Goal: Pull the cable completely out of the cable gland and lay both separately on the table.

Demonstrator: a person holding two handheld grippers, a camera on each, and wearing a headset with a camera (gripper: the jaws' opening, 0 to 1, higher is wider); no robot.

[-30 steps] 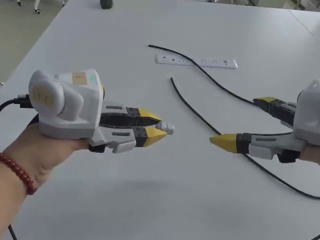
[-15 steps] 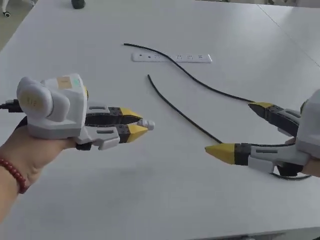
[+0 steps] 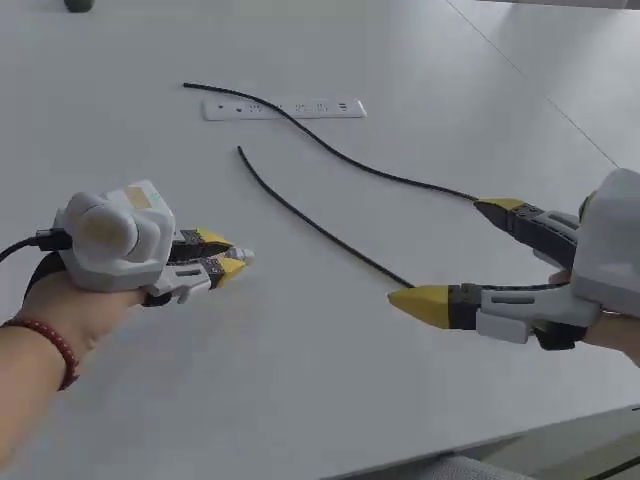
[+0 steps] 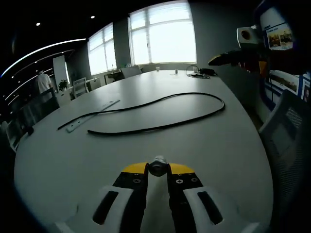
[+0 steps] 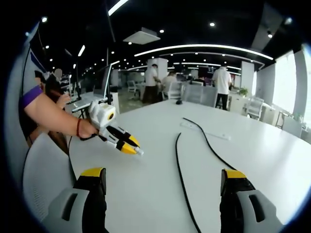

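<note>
My left gripper hovers over the table's left side, shut on the small grey cable gland, which sticks out past the yellow fingertips. In the left gripper view the gland sits pinched between the jaws. The black cable lies loose on the white table in a long loop, free of the gland; the same cable runs across ahead of the left jaws. My right gripper is wide open at the right, straddling the cable without touching it.
A white power strip lies flat at the far side, with one cable strand crossing it. The table's near edge runs close below the right gripper. Office chairs and people stand far behind in the right gripper view.
The head camera has panned right. My left gripper, still holding the gland, has sunk closer to the table. The open right gripper has drifted right. The cable has stayed put.
</note>
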